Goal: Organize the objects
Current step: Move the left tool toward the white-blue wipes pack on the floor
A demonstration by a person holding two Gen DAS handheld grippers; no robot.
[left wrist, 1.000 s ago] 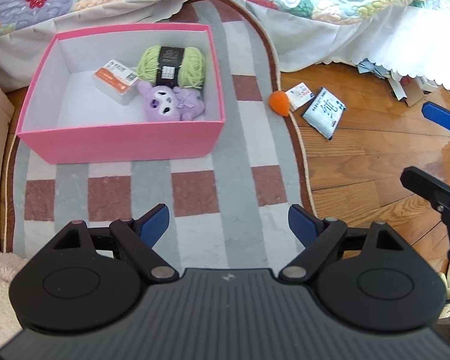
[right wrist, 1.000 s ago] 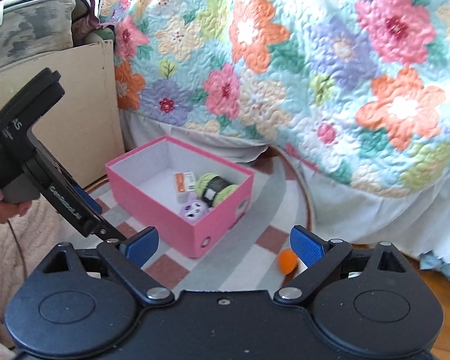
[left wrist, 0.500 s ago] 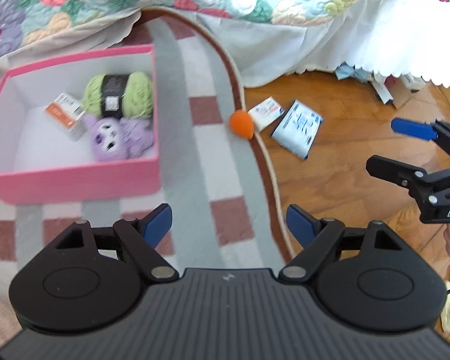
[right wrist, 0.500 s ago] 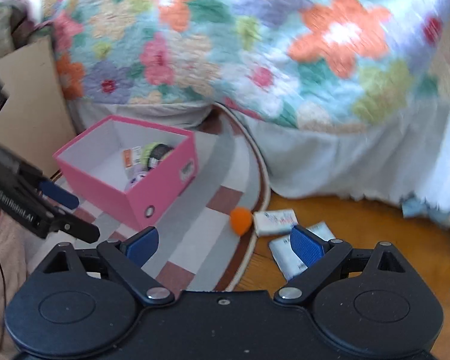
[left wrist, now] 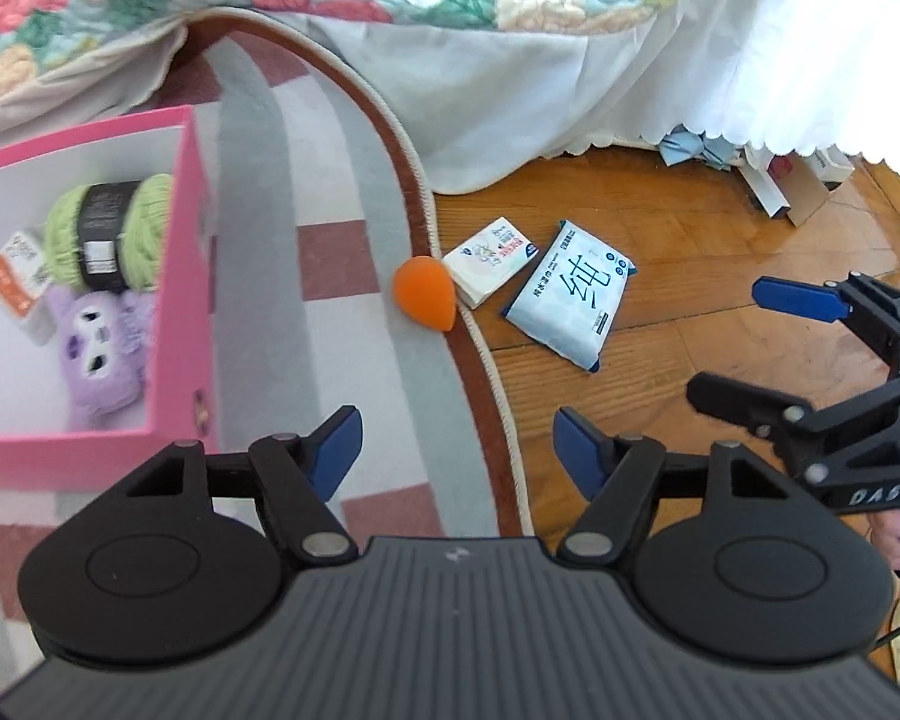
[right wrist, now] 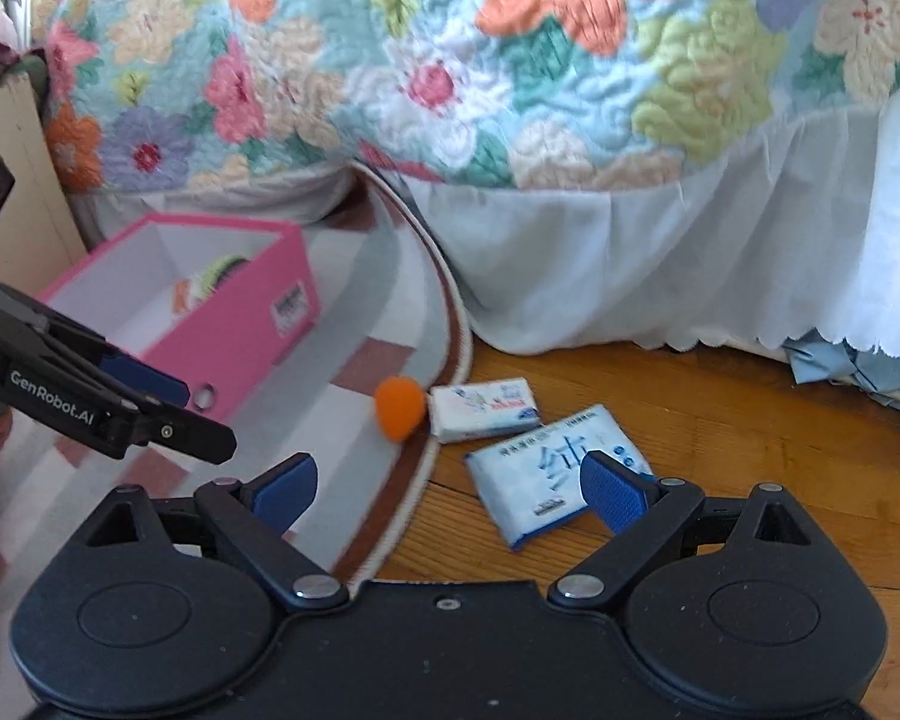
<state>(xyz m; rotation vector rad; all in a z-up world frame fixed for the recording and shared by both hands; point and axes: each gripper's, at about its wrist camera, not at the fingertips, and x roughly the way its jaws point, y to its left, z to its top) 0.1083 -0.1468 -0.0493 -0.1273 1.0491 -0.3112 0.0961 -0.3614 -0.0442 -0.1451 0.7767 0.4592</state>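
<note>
The pink box (left wrist: 174,276), at nine o'clock in the left view, is cut off, so only part of its contents is seen. The orange sponge (left wrist: 423,294) on the rug's edge is judged light and squashy, best pinched across its wide end. At three o'clock of it, the small packet (left wrist: 489,258) and larger wipes pack (left wrist: 570,294) lie on the floor, judged soft and slippery. The left gripper (left wrist: 457,450) is closing on nothing; the right gripper (right wrist: 450,483) is held open, empty.
</note>
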